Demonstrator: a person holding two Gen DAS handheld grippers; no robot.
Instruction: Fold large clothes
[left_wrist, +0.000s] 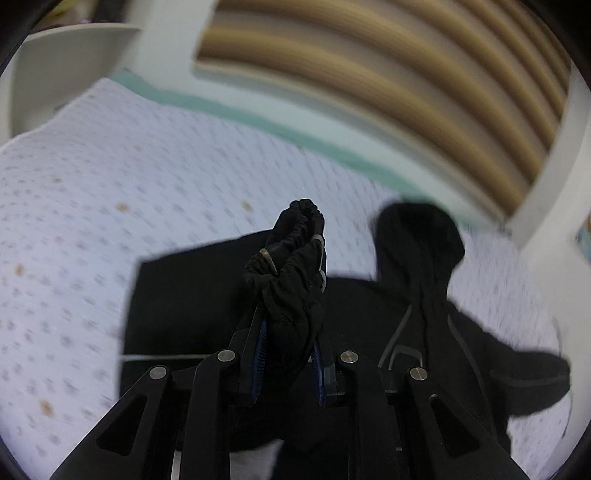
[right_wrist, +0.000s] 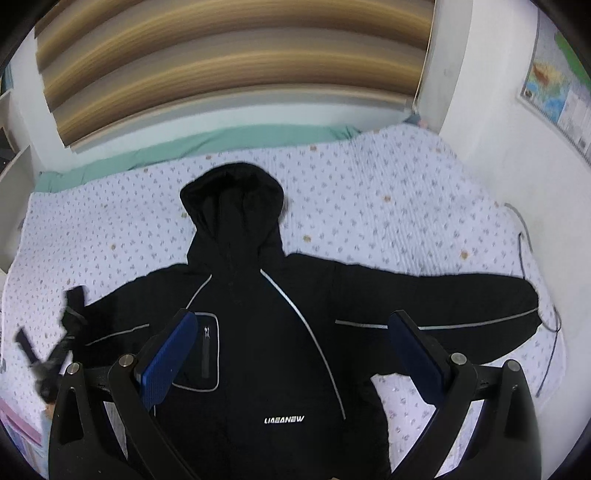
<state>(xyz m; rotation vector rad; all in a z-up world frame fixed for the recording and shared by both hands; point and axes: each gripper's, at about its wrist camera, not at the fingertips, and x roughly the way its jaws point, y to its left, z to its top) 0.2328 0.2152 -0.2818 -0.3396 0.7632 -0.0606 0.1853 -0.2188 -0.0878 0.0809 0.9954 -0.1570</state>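
Pinching jacket cuff (left_wrist: 291, 258) between left jaws.

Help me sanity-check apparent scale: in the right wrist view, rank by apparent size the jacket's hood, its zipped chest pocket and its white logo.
Largest to smallest:
1. hood
2. zipped chest pocket
3. white logo

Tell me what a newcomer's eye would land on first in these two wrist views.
First the black hooded jacket, spread face up on the dotted bedspread, hood toward the striped blind and one sleeve stretched out toward the wall with the map. Next, the left gripper, shut on the jacket's other cuff and holding it up off the bed. The right gripper hangs open above the chest.
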